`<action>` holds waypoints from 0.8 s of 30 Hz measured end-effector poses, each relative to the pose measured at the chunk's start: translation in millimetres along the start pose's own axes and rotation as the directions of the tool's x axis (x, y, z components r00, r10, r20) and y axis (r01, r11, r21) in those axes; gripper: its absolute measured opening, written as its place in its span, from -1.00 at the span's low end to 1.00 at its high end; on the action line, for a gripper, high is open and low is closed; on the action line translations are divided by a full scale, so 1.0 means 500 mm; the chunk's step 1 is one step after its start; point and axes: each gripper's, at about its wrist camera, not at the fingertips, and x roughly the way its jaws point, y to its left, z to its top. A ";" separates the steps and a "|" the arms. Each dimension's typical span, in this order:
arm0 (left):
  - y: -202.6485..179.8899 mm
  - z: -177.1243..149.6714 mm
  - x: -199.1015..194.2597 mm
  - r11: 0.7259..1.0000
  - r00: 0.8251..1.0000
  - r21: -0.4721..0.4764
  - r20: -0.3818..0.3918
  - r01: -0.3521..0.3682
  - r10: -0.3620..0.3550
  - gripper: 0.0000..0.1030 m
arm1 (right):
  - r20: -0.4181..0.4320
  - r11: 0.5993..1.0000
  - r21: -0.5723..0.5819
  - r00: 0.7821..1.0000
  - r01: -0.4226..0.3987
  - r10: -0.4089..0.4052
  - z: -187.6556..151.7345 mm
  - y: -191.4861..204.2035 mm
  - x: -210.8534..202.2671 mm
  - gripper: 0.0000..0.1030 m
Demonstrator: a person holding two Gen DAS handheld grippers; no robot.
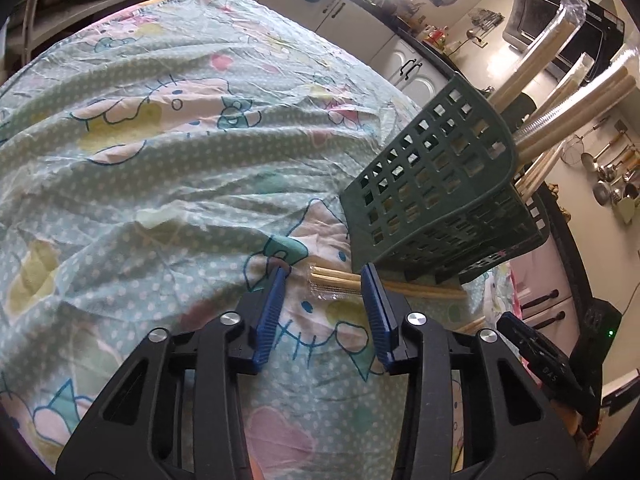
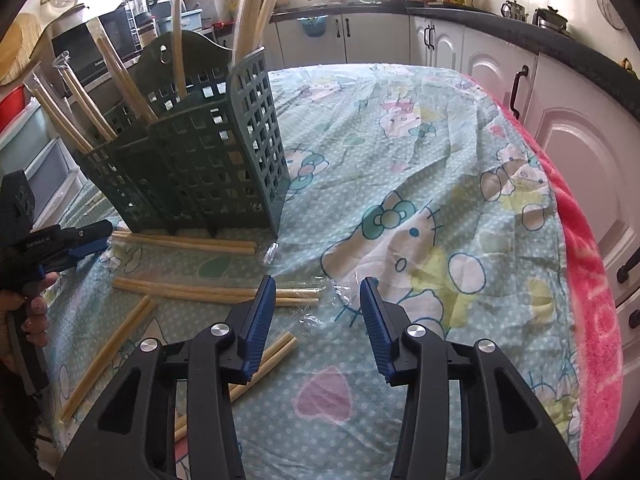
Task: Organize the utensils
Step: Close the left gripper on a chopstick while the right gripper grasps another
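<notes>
A dark green lattice utensil holder (image 1: 436, 184) stands on the table with several wrapped pairs of wooden chopsticks (image 1: 576, 108) sticking out of it. It also shows in the right wrist view (image 2: 200, 160). My left gripper (image 1: 326, 276) is open and empty, with one wrapped chopstick pair (image 1: 340, 278) lying on the cloth between its fingertips. My right gripper (image 2: 318, 284) is open and empty above the cloth. Its left fingertip is over the end of a wrapped chopstick pair (image 2: 192, 290). More pairs lie loose nearby: by the holder's foot (image 2: 184, 242), left (image 2: 108, 354) and under the gripper (image 2: 272, 358).
The table is covered by a crumpled green cartoon-print cloth (image 1: 160, 160) with a pink towel (image 2: 592, 280) at its right edge. The left gripper (image 2: 86, 240) and the hand holding it show at the left of the right wrist view. Kitchen cabinets (image 2: 560, 120) and counters surround the table.
</notes>
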 end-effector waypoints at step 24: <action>0.028 0.007 -0.001 0.996 0.998 -0.069 -0.018 0.059 -0.061 -0.95 | -0.037 0.993 0.114 0.999 -0.020 0.025 0.007 -0.046 0.043 -0.90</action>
